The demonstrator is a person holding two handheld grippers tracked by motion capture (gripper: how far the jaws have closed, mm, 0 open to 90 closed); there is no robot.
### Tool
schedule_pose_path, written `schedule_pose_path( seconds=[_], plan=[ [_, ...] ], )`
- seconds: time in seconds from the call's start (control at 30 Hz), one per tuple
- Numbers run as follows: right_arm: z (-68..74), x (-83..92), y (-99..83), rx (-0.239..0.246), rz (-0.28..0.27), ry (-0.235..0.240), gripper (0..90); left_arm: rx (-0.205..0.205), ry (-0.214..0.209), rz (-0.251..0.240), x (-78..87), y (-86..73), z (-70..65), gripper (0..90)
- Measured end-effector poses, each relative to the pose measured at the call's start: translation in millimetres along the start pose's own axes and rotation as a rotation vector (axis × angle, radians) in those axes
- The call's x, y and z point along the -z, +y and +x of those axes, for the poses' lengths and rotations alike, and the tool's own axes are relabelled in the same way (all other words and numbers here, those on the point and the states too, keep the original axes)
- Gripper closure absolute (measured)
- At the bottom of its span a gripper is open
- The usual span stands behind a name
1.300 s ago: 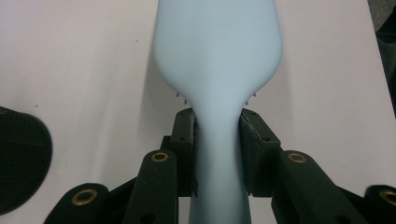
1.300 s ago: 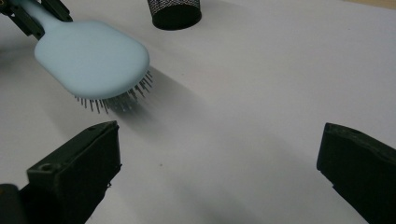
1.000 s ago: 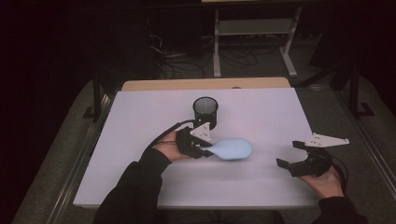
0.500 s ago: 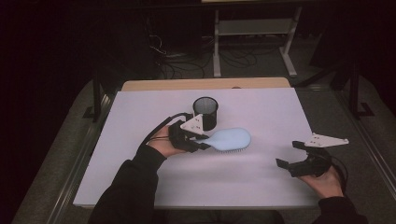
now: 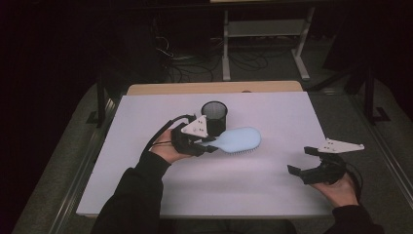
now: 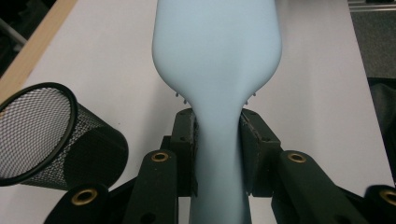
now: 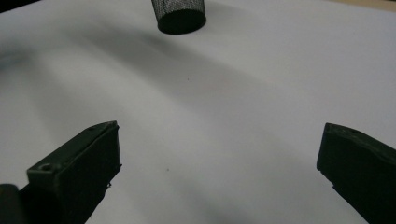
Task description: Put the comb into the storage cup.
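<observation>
A light blue hairbrush (image 5: 238,140) hangs above the white table (image 5: 272,185), bristles facing down. My left gripper (image 5: 210,145) is shut on its handle; in the left gripper view the pads (image 6: 186,140) press both sides of the hairbrush (image 6: 217,60). A black mesh cup (image 5: 214,116) stands upright just behind the left gripper, and sits at lower left as the mesh cup (image 6: 44,137) in the left gripper view. My right gripper (image 5: 302,161) rests open near the table's right front, jaws wide apart with nothing between them; its fingers (image 7: 79,163) frame bare table.
The mesh cup (image 7: 178,13) sits at the top of the right gripper view. A wooden strip (image 5: 214,87) runs along the table's far edge. Behind it stand a metal frame (image 5: 265,34) and cables on the floor. Dark floor lies on both sides.
My left gripper has lifted the hairbrush off the table and carried it a little toward the mesh cup. The right gripper has stayed where it was.
</observation>
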State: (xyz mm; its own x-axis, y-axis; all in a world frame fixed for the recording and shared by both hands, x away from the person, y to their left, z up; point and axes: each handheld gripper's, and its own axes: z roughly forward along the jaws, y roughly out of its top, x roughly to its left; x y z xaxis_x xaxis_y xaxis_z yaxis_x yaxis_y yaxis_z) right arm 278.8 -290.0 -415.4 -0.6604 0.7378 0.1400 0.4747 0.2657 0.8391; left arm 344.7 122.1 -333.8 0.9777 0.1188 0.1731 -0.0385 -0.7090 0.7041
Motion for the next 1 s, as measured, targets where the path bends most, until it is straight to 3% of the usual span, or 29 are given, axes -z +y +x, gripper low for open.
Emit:
schedule_pose_path(
  seconds=[0.13,0.7,1.0],
  plan=[
    [3.7,3.8,9.3,0.002,-0.032,0.021,0.0,0.002,0.021,-0.024,9.1,-0.6,0.3,69.7],
    [32.3,-17.4,48.4,0.075,0.0,0.13,0.0,-0.001,0.074,-0.086,31.8,-3.3,-4.3,69.7],
    [43.7,-29.7,73.3,0.107,0.012,0.185,0.0,0.027,0.105,-0.124,44.0,-8.0,-1.3,69.7]
  ],
)
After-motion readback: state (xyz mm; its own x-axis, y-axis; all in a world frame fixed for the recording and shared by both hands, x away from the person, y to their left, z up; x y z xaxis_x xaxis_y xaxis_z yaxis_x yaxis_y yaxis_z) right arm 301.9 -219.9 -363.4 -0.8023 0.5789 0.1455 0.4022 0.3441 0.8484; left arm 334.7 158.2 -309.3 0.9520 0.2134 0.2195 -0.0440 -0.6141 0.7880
